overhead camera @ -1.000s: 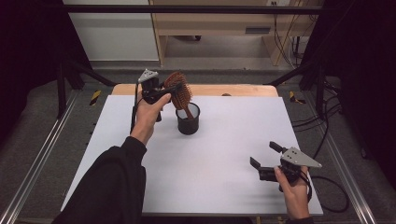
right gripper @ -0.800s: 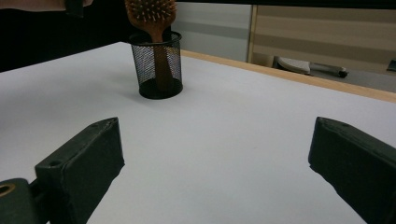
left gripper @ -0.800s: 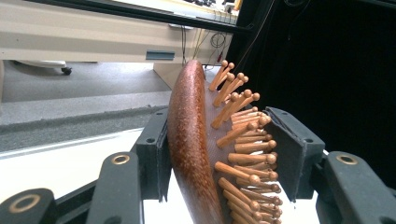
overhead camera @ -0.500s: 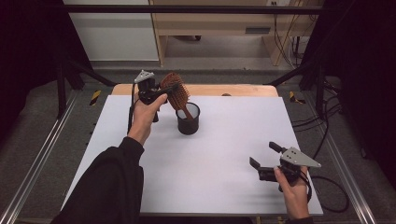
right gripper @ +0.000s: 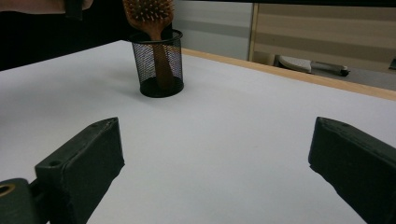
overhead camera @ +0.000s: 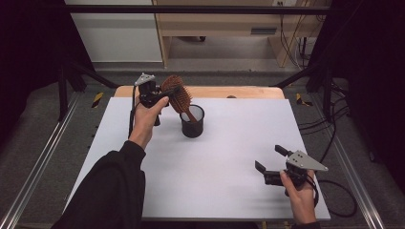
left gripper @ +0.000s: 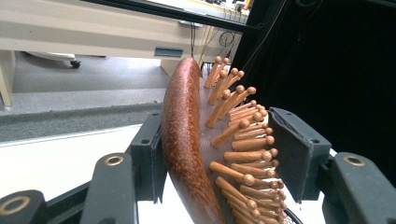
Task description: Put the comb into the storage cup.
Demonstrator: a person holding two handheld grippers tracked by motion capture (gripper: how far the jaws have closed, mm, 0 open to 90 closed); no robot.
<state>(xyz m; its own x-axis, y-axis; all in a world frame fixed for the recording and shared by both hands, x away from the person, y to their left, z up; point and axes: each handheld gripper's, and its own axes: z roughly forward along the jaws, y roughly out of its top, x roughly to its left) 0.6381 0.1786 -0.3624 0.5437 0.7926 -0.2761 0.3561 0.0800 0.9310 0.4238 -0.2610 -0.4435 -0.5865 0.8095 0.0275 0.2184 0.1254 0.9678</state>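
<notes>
One hairbrush (overhead camera: 175,93) stands in one mesh cup (overhead camera: 192,122), left claw (left gripper: 224,154) loosening around it, right claw (overhead camera: 271,161) released.

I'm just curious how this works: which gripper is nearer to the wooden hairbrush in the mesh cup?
The left gripper. Its jaws straddle the hairbrush head above the mesh cup and have just been opening. The right gripper sits far off, near the table's front right corner.

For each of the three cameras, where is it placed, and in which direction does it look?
High view: above the person's side, looking forward and down on the table; forearms, left gripper, right gripper.
Left gripper view: on the left gripper, looking along its jaws, which have just been opening around the hairbrush.
Right gripper view: low on the right gripper, facing the cup; open jaws.
All share the hairbrush.
</notes>
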